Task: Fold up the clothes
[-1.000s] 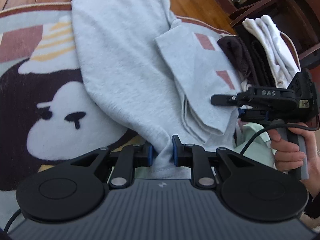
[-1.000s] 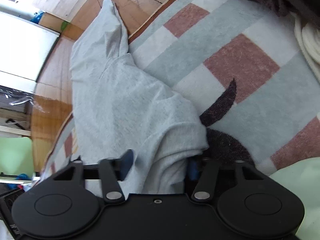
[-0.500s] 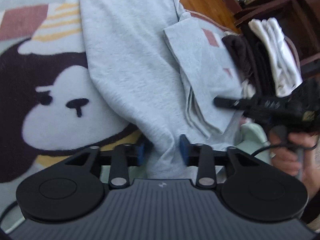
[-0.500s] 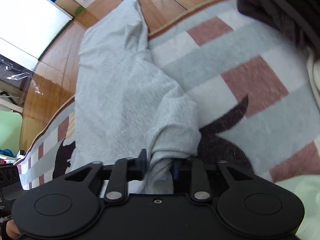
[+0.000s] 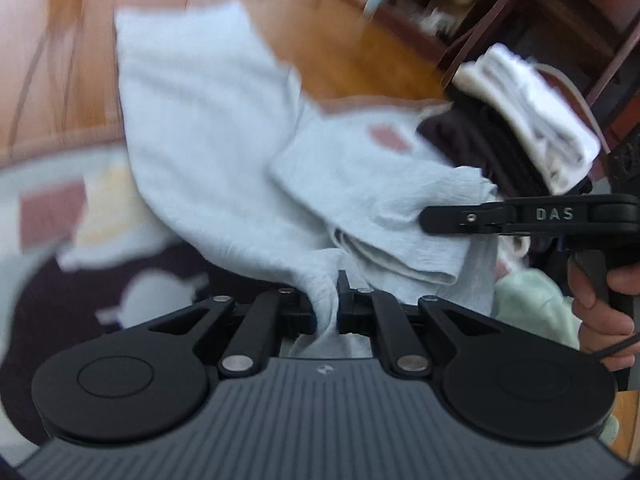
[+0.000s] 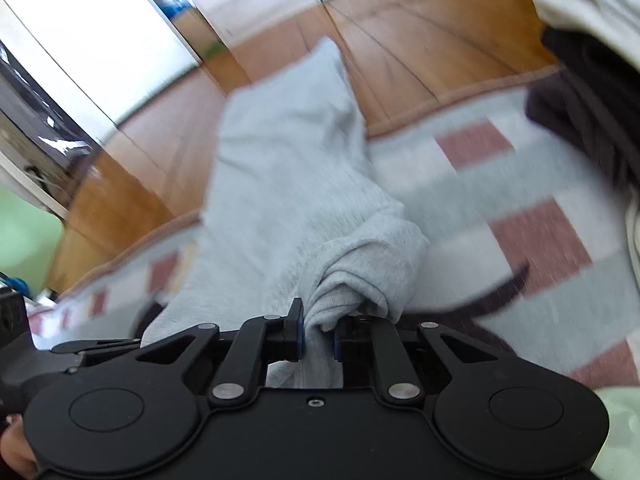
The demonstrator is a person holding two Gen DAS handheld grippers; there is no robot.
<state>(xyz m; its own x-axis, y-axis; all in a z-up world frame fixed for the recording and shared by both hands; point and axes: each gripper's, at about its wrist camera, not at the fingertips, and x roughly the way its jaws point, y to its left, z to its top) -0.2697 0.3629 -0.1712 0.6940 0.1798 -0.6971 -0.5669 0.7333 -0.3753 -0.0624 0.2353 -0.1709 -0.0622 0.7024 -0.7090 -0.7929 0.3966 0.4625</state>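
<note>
A light grey garment lies stretched away from me across the rug and onto the wooden floor, its right part folded over itself. My left gripper is shut on a pinch of its near edge. My right gripper has a thick bunch of the same grey garment between its pads, and its jaws are closing on it. In the left wrist view the right gripper reaches in from the right over the folded part, held by a hand. Both views are blurred.
A patterned rug with a dark animal figure lies under the garment, with wooden floor beyond. A stack of dark and white folded clothes sits at the right before a dark wooden shelf. Pale green cloth lies near the hand.
Both grippers have risen and tilted up, lifting the garment's near edge. The left jaws widened, then shut tight on the cloth. The right jaws narrowed from a broad hold to a tight bunch.
</note>
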